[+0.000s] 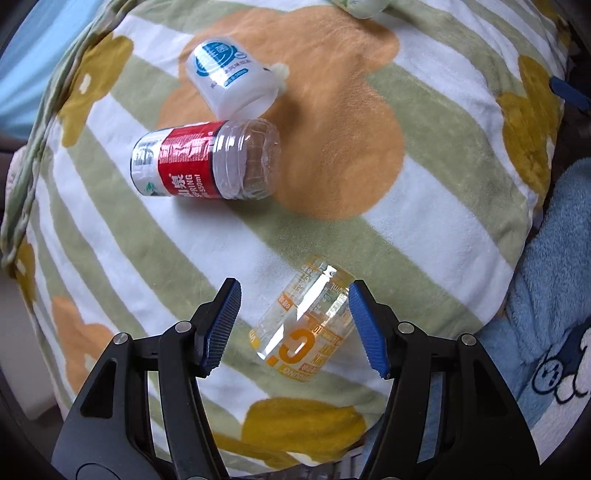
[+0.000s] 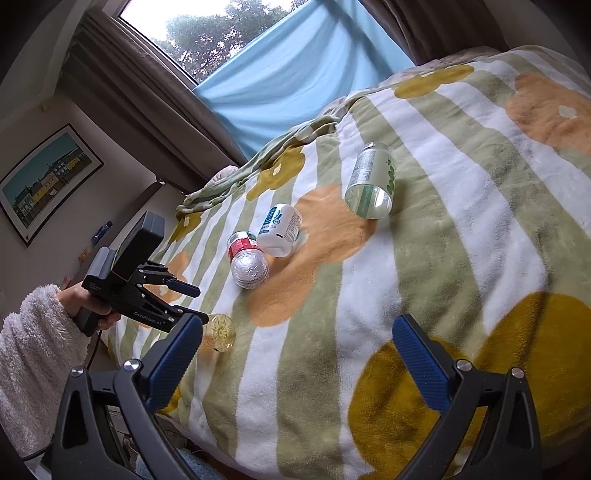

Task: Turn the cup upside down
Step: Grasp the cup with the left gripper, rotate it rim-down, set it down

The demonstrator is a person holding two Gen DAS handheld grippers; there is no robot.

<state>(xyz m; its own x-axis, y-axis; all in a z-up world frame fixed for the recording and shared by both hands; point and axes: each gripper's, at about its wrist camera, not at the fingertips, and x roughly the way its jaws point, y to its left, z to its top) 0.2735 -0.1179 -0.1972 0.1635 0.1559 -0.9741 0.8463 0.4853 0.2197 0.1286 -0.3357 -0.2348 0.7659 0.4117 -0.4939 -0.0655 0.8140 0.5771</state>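
Fleece blanket (image 1: pixel 424 206) in green and white stripes with orange and mustard flowers, spread over a bed and filling most of both views. Clear cup (image 1: pixel 303 325) with orange print lying on its side at lower centre of the left wrist view, between the spread blue pads of the left gripper (image 1: pixel 295 328); right pad just beside the cup's wall, contact not certain, left pad well apart from it, so parted jaws and nothing clamped. Same cup (image 2: pixel 221 332) low at the left of the right wrist view, partly hidden behind a blue pad, with the left gripper (image 2: pixel 194 304) reaching in from the left edge, held by a hand (image 2: pixel 86 301) in a fluffy white sleeve (image 2: pixel 33 365). Right gripper (image 2: pixel 295 358) at the bottom of its own view, fingers wide and bare above the blanket. Red-labelled clear cup (image 1: pixel 207 164) on its side left of centre in the left wrist view, white cup (image 1: pixel 231 75) with blue print just above it, the two close together. Green-printed clear cup (image 2: pixel 371 181) on its side right of centre in the right wrist view, apart from the others. Light blue sheet (image 2: pixel 295 74), brown curtains (image 2: pixel 140 88) and a window (image 2: pixel 207 26) with trees across the top; framed picture (image 2: pixel 48 177) on the wall at the left. Blue plush fabric (image 1: pixel 546 314) at the right edge of the left wrist view.
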